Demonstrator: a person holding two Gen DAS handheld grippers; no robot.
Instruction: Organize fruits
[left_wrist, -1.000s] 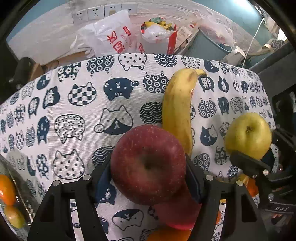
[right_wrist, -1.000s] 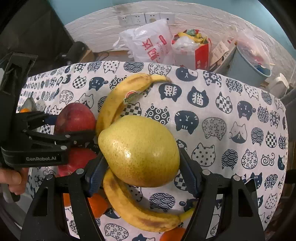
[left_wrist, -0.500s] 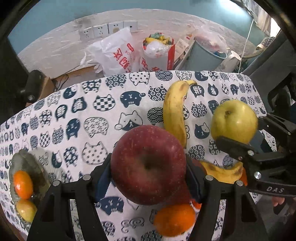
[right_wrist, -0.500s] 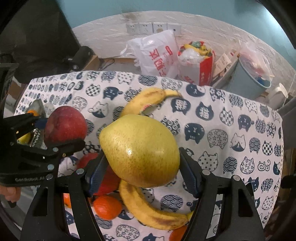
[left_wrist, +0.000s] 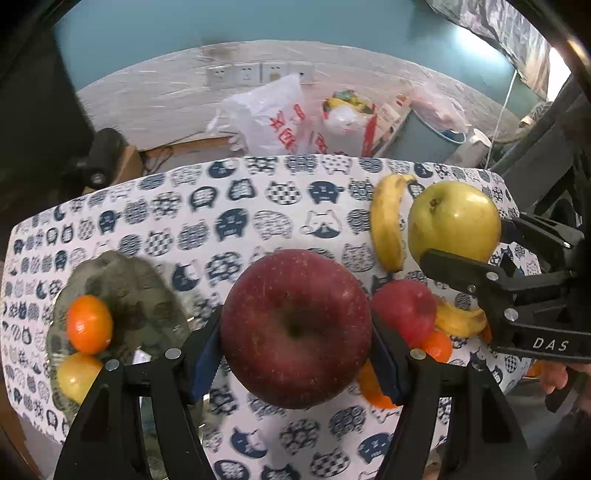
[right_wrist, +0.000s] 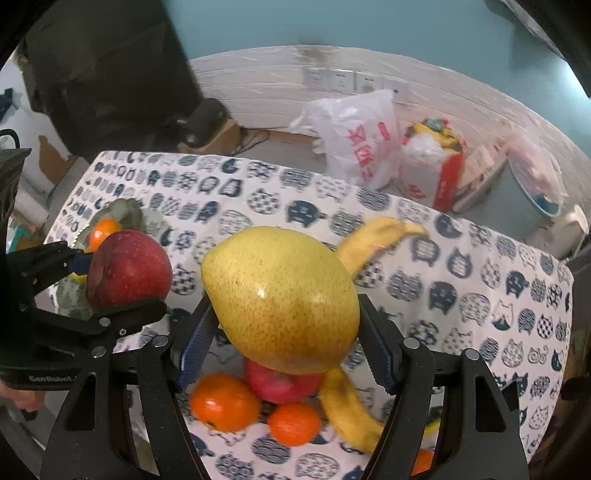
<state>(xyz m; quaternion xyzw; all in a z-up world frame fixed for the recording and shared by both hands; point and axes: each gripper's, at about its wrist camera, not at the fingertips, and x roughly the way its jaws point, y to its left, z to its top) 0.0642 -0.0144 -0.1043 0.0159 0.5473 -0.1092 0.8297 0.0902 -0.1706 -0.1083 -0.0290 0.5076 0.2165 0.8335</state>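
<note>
My left gripper (left_wrist: 295, 354) is shut on a dark red apple (left_wrist: 295, 328) and holds it above the cat-print tablecloth; the apple also shows in the right wrist view (right_wrist: 127, 267). My right gripper (right_wrist: 284, 347) is shut on a yellow-green pear (right_wrist: 280, 299), also seen at the right of the left wrist view (left_wrist: 454, 221). A glass dish (left_wrist: 125, 291) at the left holds an orange (left_wrist: 88, 323) and a yellow fruit (left_wrist: 77, 374). On the cloth lie a red apple (left_wrist: 404, 310), two bananas (left_wrist: 386, 221) (right_wrist: 347, 410) and oranges (right_wrist: 223, 402).
The table's far edge (left_wrist: 295, 158) drops to a floor with a white plastic bag (left_wrist: 273, 118), a red-and-white box of rubbish (left_wrist: 347, 122) and a grey-blue bin (left_wrist: 428, 138). A wall with sockets stands behind.
Both grippers have risen and pulled back with their fruit. The left view has swung left, bringing the glass dish further into view.
</note>
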